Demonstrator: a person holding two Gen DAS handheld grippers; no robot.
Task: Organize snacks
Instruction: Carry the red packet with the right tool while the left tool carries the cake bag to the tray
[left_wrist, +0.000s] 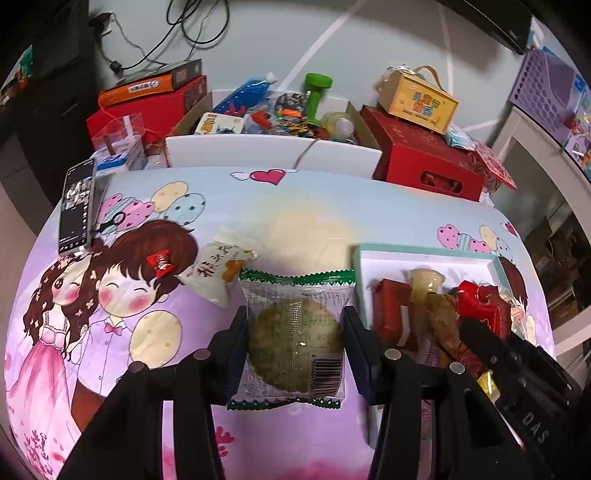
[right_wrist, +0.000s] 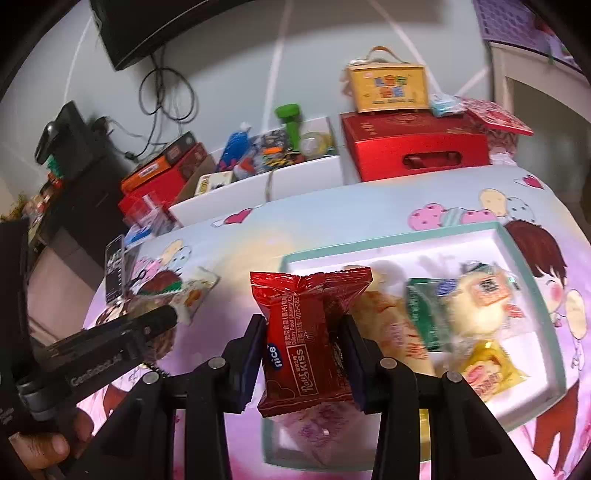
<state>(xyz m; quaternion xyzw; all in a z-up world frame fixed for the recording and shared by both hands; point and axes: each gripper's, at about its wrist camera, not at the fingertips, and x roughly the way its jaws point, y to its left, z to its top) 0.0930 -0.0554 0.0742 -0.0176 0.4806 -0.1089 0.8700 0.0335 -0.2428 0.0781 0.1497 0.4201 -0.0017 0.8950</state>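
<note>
My left gripper (left_wrist: 293, 325) is shut on a clear packet with green zigzag ends holding a round green cake (left_wrist: 295, 332), above the cartoon tablecloth just left of the white tray (left_wrist: 424, 254). My right gripper (right_wrist: 303, 332) is shut on a red "Kiss" wafer packet (right_wrist: 299, 339), held over the left part of the tray (right_wrist: 406, 240). The tray holds several snacks: a green packet (right_wrist: 424, 317), a pale bun packet (right_wrist: 476, 306), a yellow packet (right_wrist: 487, 369). A white packet (left_wrist: 218, 269) and a small red candy (left_wrist: 159, 262) lie on the cloth.
A phone (left_wrist: 77, 210) stands at the cloth's left edge. Behind the table are a white box of toys (left_wrist: 273, 147), red gift boxes (left_wrist: 424, 158) and a yellow case (left_wrist: 419, 99). The other gripper's black body (right_wrist: 92, 362) shows at left in the right wrist view.
</note>
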